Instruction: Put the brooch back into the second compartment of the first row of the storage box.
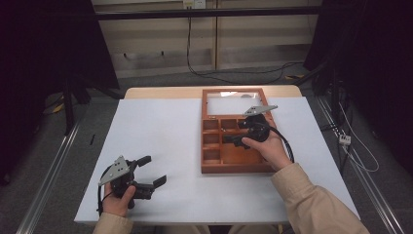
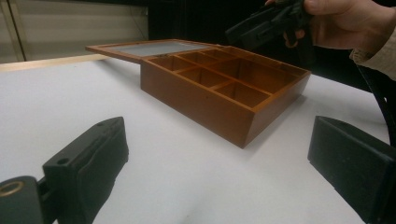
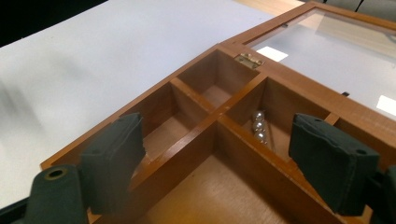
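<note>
White bench (image 1: 160, 146) held a wooden box (image 1: 234, 163); right tongs (image 3: 229, 154), spread empty, hovered above its pearls (image 3: 259, 126); left tongs (image 1: 148, 173) rested spread, far left.

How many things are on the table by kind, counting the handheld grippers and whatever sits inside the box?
Wooden compartment box, lid open: 1
Pearl-like beads in one small compartment: 3
Grippers, left gripper resting on the table, right gripper over the box, fingers open: 2
Total: 6
</note>
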A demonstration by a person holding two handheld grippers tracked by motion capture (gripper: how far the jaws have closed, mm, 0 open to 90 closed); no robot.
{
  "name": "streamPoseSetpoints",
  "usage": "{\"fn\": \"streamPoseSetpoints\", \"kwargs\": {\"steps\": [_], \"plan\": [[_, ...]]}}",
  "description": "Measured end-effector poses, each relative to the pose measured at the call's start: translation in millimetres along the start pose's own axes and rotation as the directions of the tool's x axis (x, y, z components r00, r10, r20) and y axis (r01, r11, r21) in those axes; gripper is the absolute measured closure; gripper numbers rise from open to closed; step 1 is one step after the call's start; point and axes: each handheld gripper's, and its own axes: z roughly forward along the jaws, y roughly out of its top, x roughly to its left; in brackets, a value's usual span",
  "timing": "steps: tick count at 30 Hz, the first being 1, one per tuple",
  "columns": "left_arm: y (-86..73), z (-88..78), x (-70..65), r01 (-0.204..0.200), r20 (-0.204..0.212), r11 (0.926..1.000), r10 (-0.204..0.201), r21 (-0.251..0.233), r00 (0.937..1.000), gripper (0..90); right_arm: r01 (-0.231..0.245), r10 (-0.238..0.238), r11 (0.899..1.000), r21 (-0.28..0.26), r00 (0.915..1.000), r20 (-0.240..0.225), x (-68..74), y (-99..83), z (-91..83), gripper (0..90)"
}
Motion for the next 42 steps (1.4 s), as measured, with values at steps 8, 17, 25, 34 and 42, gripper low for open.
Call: {"fn": "streamPoseSetpoints", "kwargs": {"steps": [8, 17, 25, 34, 42], "plan": [[0.2, -0.7, 0.7, -0.003, -0.005, 1.0000, 0.003, 0.000, 1.0000, 4.6, 0.015, -0.015, 1.000, -0.005, 0.9998, -0.013, 6.9, -6.5, -7.9, 17.8], [0.2, -1.1, 0.5, -0.004, -0.006, 1.0000, 0.004, 0.000, 1.0000, 4.6, 0.015, -0.015, 1.000, -0.011, 0.9992, -0.037, 12.8, -16.0, -12.2, 17.7], [0.0, -1.4, 0.8, -0.001, -0.005, 1.0000, 0.001, 0.000, 1.0000, 4.6, 0.027, -0.028, 0.999, -0.018, 0.9980, -0.057, 20.2, -23.1, -18.6, 17.6], [0.0, -1.8, 0.1, 0.006, -0.007, 1.0000, -0.006, -0.004, 1.0000, 4.6, 0.039, -0.041, 0.999, -0.019, 0.9964, -0.075, 26.6, -31.8, -25.6, 17.4], [0.0, -1.5, 0.0, 0.004, -0.007, 1.0000, -0.004, -0.003, 1.0000, 4.6, 0.055, -0.057, 0.998, -0.021, 0.9943, -0.090, 32.3, -39.5, -33.9, 17.4]]}}
